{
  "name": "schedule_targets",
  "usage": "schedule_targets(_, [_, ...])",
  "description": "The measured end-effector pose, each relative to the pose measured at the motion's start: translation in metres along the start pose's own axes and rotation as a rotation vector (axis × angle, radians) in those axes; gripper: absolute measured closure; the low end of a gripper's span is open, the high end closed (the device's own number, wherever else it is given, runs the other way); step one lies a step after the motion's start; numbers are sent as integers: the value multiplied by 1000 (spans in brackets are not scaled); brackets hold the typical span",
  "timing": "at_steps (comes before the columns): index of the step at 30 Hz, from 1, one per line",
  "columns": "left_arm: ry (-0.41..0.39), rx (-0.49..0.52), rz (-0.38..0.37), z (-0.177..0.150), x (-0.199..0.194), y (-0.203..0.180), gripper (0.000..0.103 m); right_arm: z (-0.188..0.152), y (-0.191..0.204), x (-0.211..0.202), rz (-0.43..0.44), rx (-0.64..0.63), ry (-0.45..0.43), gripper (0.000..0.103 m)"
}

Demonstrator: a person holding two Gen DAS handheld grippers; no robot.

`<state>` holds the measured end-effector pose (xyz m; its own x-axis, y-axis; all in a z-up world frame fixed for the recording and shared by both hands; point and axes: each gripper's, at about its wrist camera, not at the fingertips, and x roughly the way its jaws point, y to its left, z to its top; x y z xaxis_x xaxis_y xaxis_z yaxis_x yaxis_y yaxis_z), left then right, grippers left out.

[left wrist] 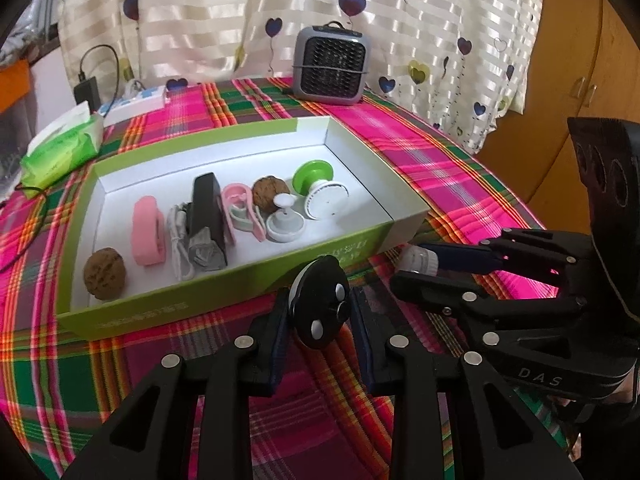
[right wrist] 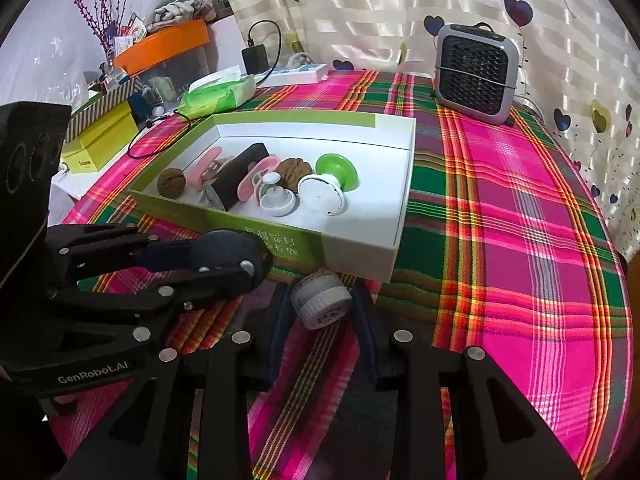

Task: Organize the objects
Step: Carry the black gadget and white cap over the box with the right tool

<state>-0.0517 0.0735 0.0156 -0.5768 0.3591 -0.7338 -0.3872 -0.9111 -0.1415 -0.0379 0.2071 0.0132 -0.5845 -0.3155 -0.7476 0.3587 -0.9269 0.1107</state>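
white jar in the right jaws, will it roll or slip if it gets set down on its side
The white jar looks round with a ribbed cap, so on its side it would probably roll, though the plaid cloth may slow it. Its body looks smooth, so it might slip in a light grip. It seems small and probably light.

A grey fan heater (left wrist: 331,65) stands at the far edge of the plaid tablecloth (right wrist: 520,240), before a heart-print curtain (left wrist: 400,12). Near the far left corner lie a green tissue pack (left wrist: 62,146), a white power strip (left wrist: 136,106) and a black charger (right wrist: 255,58).
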Motion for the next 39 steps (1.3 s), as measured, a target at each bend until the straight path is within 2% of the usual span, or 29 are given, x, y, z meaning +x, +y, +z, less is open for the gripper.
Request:
schedule_targets(14, [-70, -21, 26, -9, -27, 3, 76, -2, 14, -15, 17, -5, -42, 70])
schedule_targets(39, [-148, -61, 70, 8, -54, 28, 76, 34, 48, -24, 8, -98, -117, 70])
